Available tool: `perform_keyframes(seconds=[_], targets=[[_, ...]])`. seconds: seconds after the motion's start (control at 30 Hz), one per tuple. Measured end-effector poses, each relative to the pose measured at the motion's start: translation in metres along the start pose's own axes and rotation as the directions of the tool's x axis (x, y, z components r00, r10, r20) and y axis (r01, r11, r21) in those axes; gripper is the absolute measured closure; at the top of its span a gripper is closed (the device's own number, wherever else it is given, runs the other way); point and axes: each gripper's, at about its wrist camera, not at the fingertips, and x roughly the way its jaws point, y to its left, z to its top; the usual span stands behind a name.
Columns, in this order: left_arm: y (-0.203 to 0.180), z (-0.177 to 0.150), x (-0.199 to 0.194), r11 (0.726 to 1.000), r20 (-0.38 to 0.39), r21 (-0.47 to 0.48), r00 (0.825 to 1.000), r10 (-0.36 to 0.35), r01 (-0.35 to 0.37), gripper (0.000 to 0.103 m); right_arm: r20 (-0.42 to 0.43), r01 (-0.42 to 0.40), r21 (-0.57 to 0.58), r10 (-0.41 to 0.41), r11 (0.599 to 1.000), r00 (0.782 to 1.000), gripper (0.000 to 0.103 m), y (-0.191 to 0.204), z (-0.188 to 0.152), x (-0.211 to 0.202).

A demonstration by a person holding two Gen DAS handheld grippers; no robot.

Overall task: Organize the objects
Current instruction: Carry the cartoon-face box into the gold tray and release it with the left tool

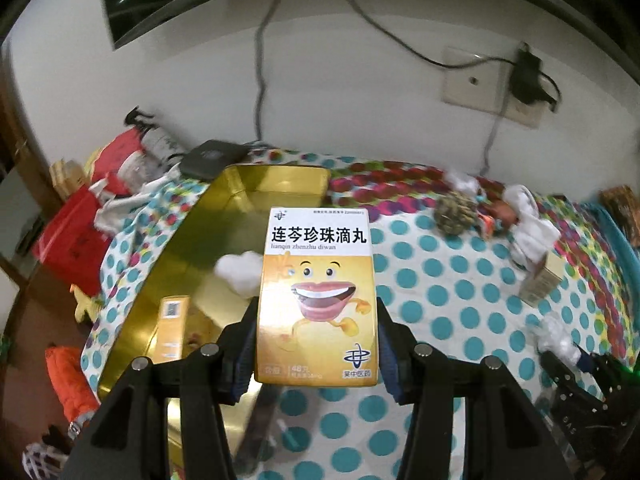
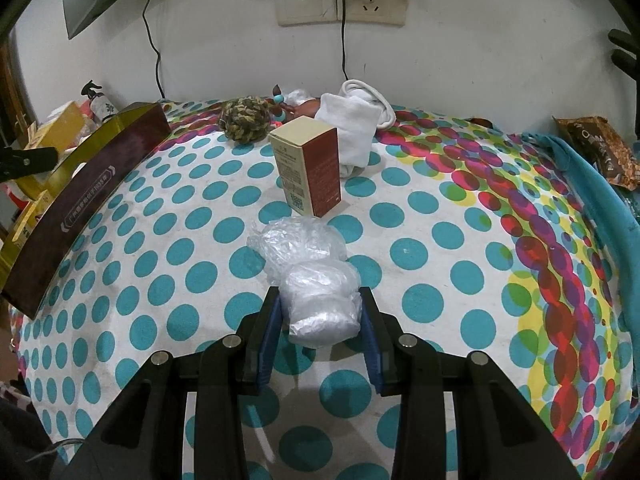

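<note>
My left gripper (image 1: 316,312) is shut on a yellow medicine box (image 1: 316,296) with a smiling mouth cartoon, held above the right edge of an open gold tin (image 1: 276,180). Inside the tin lie a cotton ball (image 1: 240,272) and a small yellow box (image 1: 174,328). My right gripper (image 2: 320,300) is shut on a crumpled clear plastic bag (image 2: 316,292) resting on the dotted cloth (image 2: 420,248). The tin's dark side (image 2: 80,196) shows at the left of the right wrist view.
A cream and red carton (image 2: 308,168) stands behind the bag. A rope ball (image 2: 244,118), white socks (image 2: 356,128) and a beaded toy lie near the wall. A snack packet (image 2: 596,148) lies at the far right. Clutter lies left of the tin (image 1: 80,236).
</note>
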Motion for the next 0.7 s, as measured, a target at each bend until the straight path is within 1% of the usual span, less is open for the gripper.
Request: perform_keyframes(seconds=[0.17, 0.27, 0.37, 0.47, 0.7], targets=[[0.034, -0.005, 0.002, 0.998, -0.012, -0.052, 0.999, 0.036, -0.037, 0.051, -0.002, 0.005, -0.003, -0.005, 1.000, 1.000, 0.069, 0.000, 0.000, 0.000], [0.052, -0.009, 0.005, 0.995, -0.026, -0.088, 0.999, 0.043, -0.045, 0.051, -0.004, 0.011, -0.007, -0.011, 1.000, 1.000, 0.069, 0.002, 0.000, 0.000], [0.068, -0.013, 0.012, 0.992, -0.049, -0.123, 0.998, 0.035, -0.040, 0.051, -0.005, 0.014, -0.009, -0.014, 1.000, 1.000, 0.069, 0.003, 0.000, 0.000], [0.080, -0.016, 0.018, 0.989, -0.066, -0.145, 0.997, 0.031, -0.040, 0.051, -0.005, 0.014, -0.009, -0.014, 1.000, 1.000, 0.069, 0.003, 0.000, 0.000], [0.093, -0.021, 0.030, 0.987, -0.094, -0.154, 0.995, 0.021, -0.035, 0.051, -0.006, 0.024, -0.015, -0.024, 1.000, 1.000, 0.069, 0.004, 0.000, 0.001]])
